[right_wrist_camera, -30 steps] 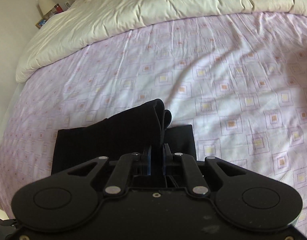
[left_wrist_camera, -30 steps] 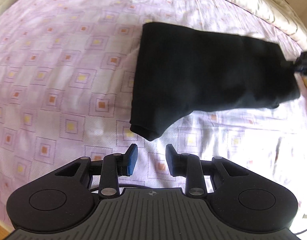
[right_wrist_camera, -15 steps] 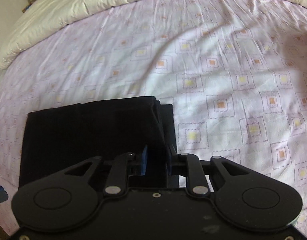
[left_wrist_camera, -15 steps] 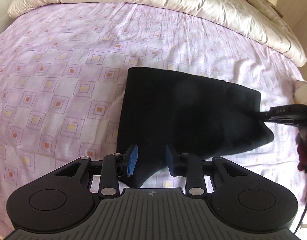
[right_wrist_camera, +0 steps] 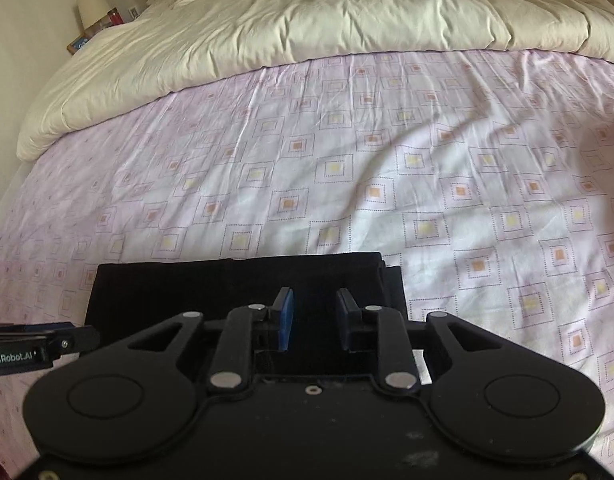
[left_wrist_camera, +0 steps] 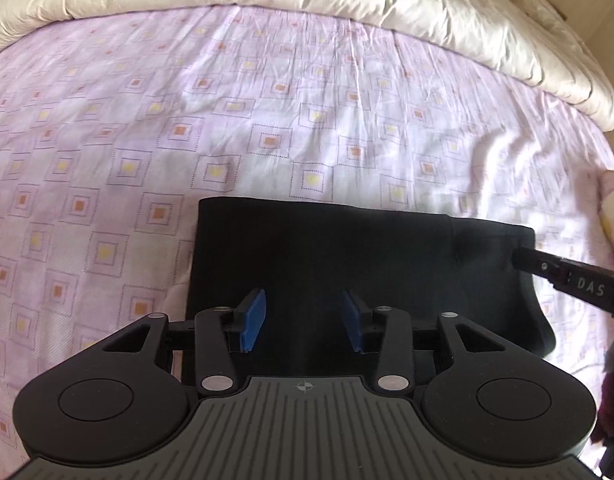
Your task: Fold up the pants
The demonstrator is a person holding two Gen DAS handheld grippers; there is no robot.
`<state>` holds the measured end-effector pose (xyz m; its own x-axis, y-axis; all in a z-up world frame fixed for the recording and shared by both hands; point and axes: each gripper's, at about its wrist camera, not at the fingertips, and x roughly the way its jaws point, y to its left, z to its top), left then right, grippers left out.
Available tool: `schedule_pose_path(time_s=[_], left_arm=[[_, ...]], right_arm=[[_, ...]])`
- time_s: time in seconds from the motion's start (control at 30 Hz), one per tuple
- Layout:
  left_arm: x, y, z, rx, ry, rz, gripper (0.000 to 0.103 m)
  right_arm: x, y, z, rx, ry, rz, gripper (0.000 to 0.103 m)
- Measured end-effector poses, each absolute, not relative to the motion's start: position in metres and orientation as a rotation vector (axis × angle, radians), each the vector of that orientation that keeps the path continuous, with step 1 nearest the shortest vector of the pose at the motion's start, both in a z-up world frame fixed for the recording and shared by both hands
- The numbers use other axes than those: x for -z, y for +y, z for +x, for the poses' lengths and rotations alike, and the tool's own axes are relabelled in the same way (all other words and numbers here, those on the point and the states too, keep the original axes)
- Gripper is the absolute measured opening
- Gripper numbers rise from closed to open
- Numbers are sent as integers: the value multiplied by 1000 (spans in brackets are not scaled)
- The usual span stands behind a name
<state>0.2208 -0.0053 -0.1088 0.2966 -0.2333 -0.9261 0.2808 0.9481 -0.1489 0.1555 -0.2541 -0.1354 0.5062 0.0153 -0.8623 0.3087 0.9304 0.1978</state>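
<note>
The left gripper (left_wrist_camera: 303, 322) stood partly open and its jaws were opening; the blue pads (left_wrist_camera: 253, 320) hung over the near left part of the black pants (left_wrist_camera: 347, 264), with dark cloth seen between them, but the pads did not press on it. The right gripper (right_wrist_camera: 313, 320) was also partly open and opening, its two fingers over the near right part of the same pants (right_wrist_camera: 227, 284), and the cloth lay under them without being pinched. There was one pair of pants, folded into a flat rectangle, lying on the pink patterned sheet (left_wrist_camera: 267, 120) at the near side of the bed. One cream duvet (right_wrist_camera: 307, 20) lay bunched along the far side of the bed, well apart from the pants. Two grippers were in view, one at each end of the folded cloth; each camera saw the tip of the other at the edge of its picture. Both pointed steeply down toward the bed
</note>
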Motion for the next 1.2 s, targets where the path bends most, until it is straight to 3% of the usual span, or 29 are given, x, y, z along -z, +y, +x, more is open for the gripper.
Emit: schedule_pose_path(time_s=[0.23, 0.53, 0.6, 0.67, 0.73, 0.83, 0.9, 0.97, 1.03, 1.2], left_arm=[[143, -27, 245, 320, 1315, 120, 41], [159, -33, 258, 321, 1361, 121, 60], [162, -35, 262, 345, 1383, 97, 73], [168, -50, 261, 400, 1402, 175, 98], [173, -70, 254, 403, 1379, 298, 103], [171, -70, 249, 357, 1336, 252, 103], [167, -66, 248, 360, 1325, 237, 98], [154, -58, 249, 372, 1298, 222, 70], [138, -49, 247, 380, 1260, 202, 60], [101, -17, 231, 381, 1168, 118, 60]], right_arm=[[167, -259, 180, 178, 1128, 303, 25], [181, -251, 190, 142, 1155, 249, 28], [182, -253, 191, 137, 1158, 265, 28], [183, -255, 192, 124, 1157, 277, 28], [184, -257, 194, 120, 1153, 293, 28], [183, -257, 194, 117, 1155, 293, 28], [183, -259, 194, 115, 1151, 313, 28], [182, -265, 193, 99, 1149, 340, 29], [177, -271, 191, 84, 1144, 378, 29], [142, -266, 169, 80, 1038, 338, 32]])
